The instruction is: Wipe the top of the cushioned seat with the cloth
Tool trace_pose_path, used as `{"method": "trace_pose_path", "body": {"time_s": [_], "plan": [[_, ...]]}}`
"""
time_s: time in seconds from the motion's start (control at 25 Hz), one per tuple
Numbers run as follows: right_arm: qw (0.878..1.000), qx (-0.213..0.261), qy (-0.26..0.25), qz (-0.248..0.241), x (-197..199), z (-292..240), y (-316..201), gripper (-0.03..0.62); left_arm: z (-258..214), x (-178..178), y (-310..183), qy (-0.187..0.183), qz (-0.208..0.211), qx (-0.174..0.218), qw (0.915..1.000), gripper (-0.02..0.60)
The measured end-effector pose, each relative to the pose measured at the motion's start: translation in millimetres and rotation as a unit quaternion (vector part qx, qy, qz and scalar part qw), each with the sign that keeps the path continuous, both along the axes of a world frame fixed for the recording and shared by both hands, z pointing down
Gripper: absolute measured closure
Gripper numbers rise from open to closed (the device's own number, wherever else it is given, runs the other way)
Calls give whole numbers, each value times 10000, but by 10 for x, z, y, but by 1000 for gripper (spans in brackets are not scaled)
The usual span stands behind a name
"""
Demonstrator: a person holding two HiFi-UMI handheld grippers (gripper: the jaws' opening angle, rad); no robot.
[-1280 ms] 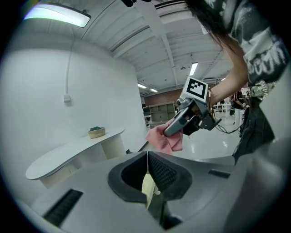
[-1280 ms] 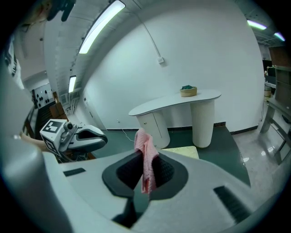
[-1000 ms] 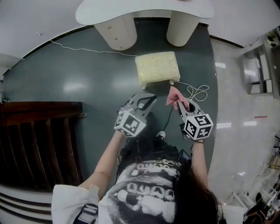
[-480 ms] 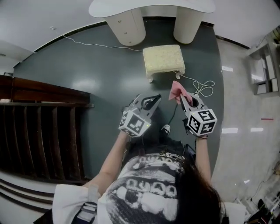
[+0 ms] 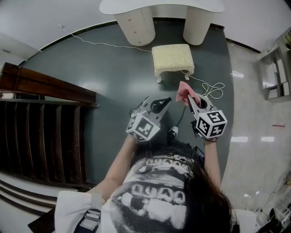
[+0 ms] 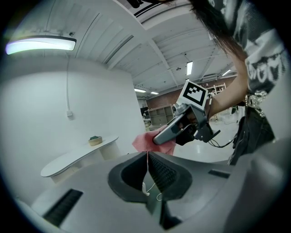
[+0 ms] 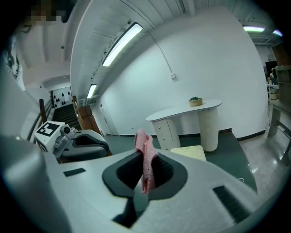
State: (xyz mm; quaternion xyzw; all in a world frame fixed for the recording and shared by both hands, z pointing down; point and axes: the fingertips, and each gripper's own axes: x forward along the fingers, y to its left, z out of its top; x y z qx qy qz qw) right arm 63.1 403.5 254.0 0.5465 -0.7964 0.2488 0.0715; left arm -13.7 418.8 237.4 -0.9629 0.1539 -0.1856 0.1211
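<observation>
The cushioned seat [image 5: 173, 56] is a small cream footstool on the dark green floor, ahead of both grippers; its corner [image 7: 193, 152] shows in the right gripper view. My right gripper [image 5: 190, 99] is shut on the pink cloth [image 5: 184, 90], which sticks up between its jaws [image 7: 144, 160]. My left gripper [image 5: 160, 105] is shut and holds nothing, level with the right one. In the left gripper view its jaws meet in a thin line [image 6: 147, 160], with the cloth [image 6: 144, 141] beyond them. Both grippers hover short of the seat.
A white curved table [image 5: 161, 7] on two pedestals stands just behind the seat. A white cable [image 5: 210, 89] lies coiled on the floor right of the seat. A dark wooden staircase [image 5: 43, 123] fills the left side. Pale glossy floor [image 5: 254, 118] lies to the right.
The view has shifted so the seat and table sit further right and higher in the frame. Both grippers keep their hold and spacing, edging slightly forward toward the seat.
</observation>
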Motion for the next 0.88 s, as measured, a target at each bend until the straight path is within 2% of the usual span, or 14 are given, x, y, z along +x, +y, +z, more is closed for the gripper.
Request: {"method": "trace_pose_path", "body": {"time_s": [0.88], "plan": [[9998, 114, 141, -93, 35, -75, 266, 583, -99, 78, 354, 51, 55, 85, 9999, 574]]}}
